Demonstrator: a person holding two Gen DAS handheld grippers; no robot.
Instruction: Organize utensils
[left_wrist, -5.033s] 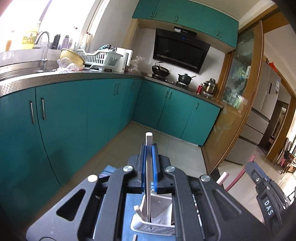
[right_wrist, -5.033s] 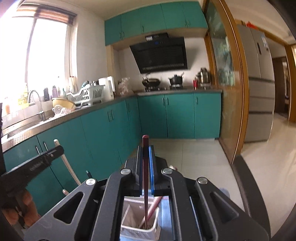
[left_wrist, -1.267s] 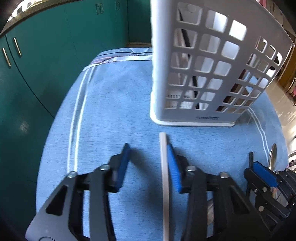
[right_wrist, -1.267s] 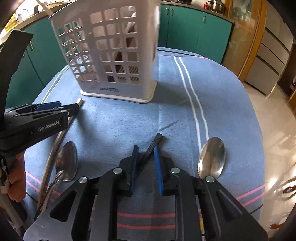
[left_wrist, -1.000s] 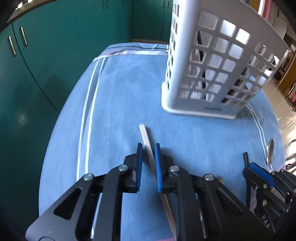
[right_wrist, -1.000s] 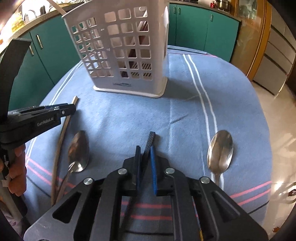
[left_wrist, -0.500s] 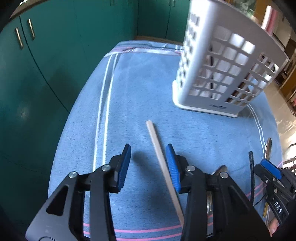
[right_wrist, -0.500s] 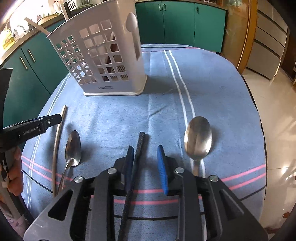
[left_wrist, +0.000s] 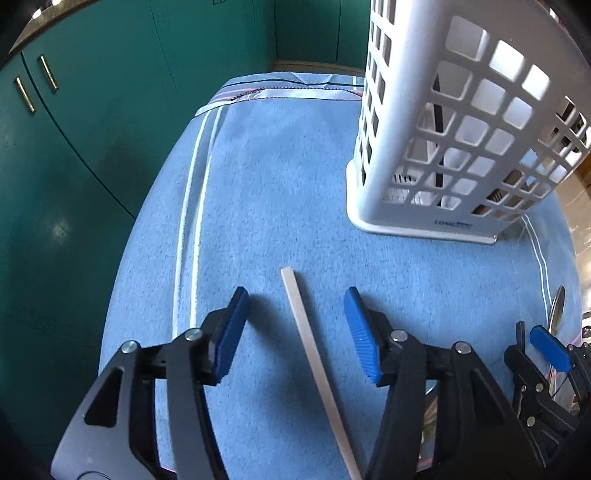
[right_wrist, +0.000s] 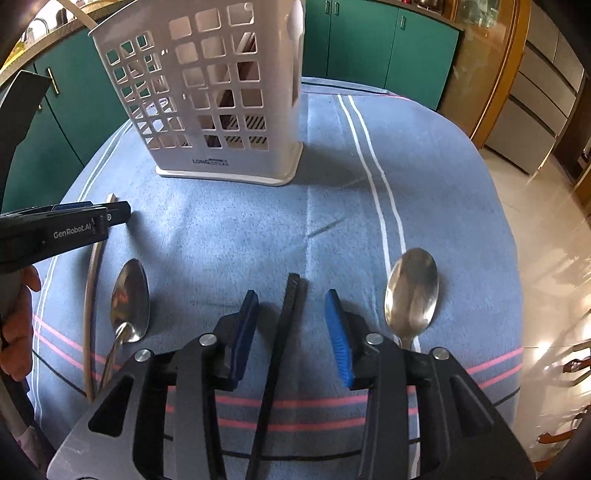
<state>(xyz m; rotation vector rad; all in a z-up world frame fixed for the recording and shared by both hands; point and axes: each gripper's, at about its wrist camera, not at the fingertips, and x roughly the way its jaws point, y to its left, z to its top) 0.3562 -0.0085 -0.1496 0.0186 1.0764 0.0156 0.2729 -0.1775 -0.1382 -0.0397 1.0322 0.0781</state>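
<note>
A pale chopstick (left_wrist: 314, 354) lies flat on the blue cloth between the fingers of my left gripper (left_wrist: 295, 306), whose jaws are opening and whose pads do not touch it. In the right wrist view a black chopstick (right_wrist: 280, 347) lies on the cloth between the fingers of my right gripper (right_wrist: 291, 310); those jaws are opening too, clear of the stick. The white slotted utensil basket (left_wrist: 454, 147) (right_wrist: 221, 96) stands upright beyond both, with several utensils inside. The left gripper (right_wrist: 92, 216) shows at the left edge of the right wrist view, over the pale chopstick (right_wrist: 90, 295).
Two metal spoons lie on the cloth: one (right_wrist: 129, 295) left of my right gripper, one (right_wrist: 412, 291) to its right. The round table (right_wrist: 461, 184) drops off to tiled floor on the right and teal cabinets (left_wrist: 74, 147) stand close on the left. A hand (right_wrist: 18, 325) holds the left gripper.
Both grippers were shut on their chopsticks a second ago; both have opened, and the pale and black chopsticks now lie loose on the cloth between the fingers.
</note>
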